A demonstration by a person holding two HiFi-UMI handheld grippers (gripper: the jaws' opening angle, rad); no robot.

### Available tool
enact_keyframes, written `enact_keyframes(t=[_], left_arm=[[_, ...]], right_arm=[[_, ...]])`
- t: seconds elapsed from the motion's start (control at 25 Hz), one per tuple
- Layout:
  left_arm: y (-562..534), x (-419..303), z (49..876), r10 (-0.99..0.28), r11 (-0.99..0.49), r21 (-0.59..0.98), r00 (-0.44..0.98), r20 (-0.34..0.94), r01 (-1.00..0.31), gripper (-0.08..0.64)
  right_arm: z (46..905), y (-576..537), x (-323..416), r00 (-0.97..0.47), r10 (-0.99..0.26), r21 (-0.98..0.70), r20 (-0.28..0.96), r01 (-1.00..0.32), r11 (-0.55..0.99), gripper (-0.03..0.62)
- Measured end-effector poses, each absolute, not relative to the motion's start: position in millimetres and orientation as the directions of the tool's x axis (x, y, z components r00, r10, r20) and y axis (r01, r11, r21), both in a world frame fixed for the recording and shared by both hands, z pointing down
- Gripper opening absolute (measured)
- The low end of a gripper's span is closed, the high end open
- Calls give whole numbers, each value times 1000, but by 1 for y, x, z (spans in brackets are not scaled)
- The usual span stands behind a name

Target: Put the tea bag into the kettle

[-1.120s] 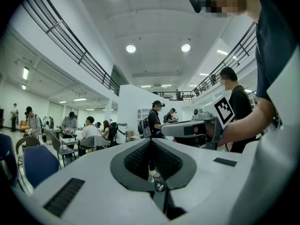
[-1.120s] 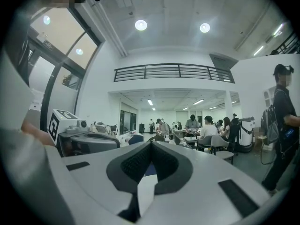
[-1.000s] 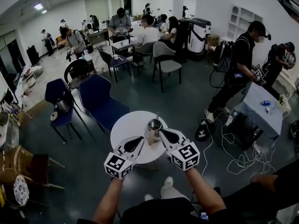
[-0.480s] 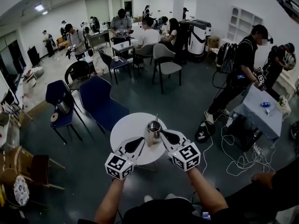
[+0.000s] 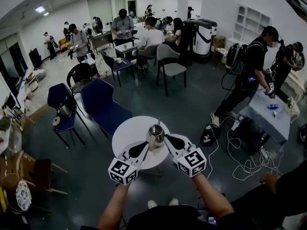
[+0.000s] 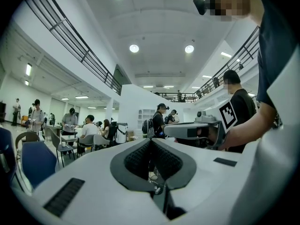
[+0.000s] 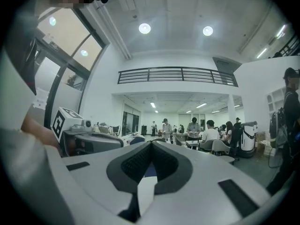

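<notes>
A wide, busy hall with a dark floor (image 5: pixel 192 104) spread out below the head camera, with seated and standing people at the far tables and a person with a backpack (image 5: pixel 249 66) standing by a cloth-covered table at right. Nearer in, two blue chairs (image 5: pixel 103 104) stood just behind a small round white table (image 5: pixel 128 131). The wearer's forearms reached down toward it, each hand carrying a gripper topped with a marker cube. The left gripper (image 5: pixel 145 146) angled in from the lower left and the right gripper (image 5: pixel 167 138) from the lower right, their tips converging on a shiny metal kettle (image 5: pixel 156 134) that stood upright on the table near its front edge. The right tip lay just beside the kettle's body, the left a little apart from it. In each gripper's own view the jaws were closed tip to tip, leaving only the hollow between the dark pads, and nothing that could be identified was clamped in either. The tea bag could not be made out in any view — not on the table, at the kettle's mouth or in the jaws.
</notes>
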State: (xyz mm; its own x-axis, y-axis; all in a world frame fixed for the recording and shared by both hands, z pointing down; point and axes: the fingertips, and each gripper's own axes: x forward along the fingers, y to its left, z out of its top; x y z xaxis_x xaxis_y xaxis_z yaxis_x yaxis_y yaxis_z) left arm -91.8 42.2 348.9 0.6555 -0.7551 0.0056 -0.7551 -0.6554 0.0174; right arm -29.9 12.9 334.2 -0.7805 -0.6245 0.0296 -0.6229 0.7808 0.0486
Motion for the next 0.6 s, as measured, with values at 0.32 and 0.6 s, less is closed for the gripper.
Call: enact_keyframes(t=[0.32,0.6], left_arm=[[40,-90,339,-769,-639,9,639,-2,-769,15],[44,-83,333,-776,-630,-10,630,-28,-777,15]], right_arm=[[328,11,-27,-791,-612,49,26,-610,791,17],[329,14,-21,-796,-605,48,25,-603,796,17]])
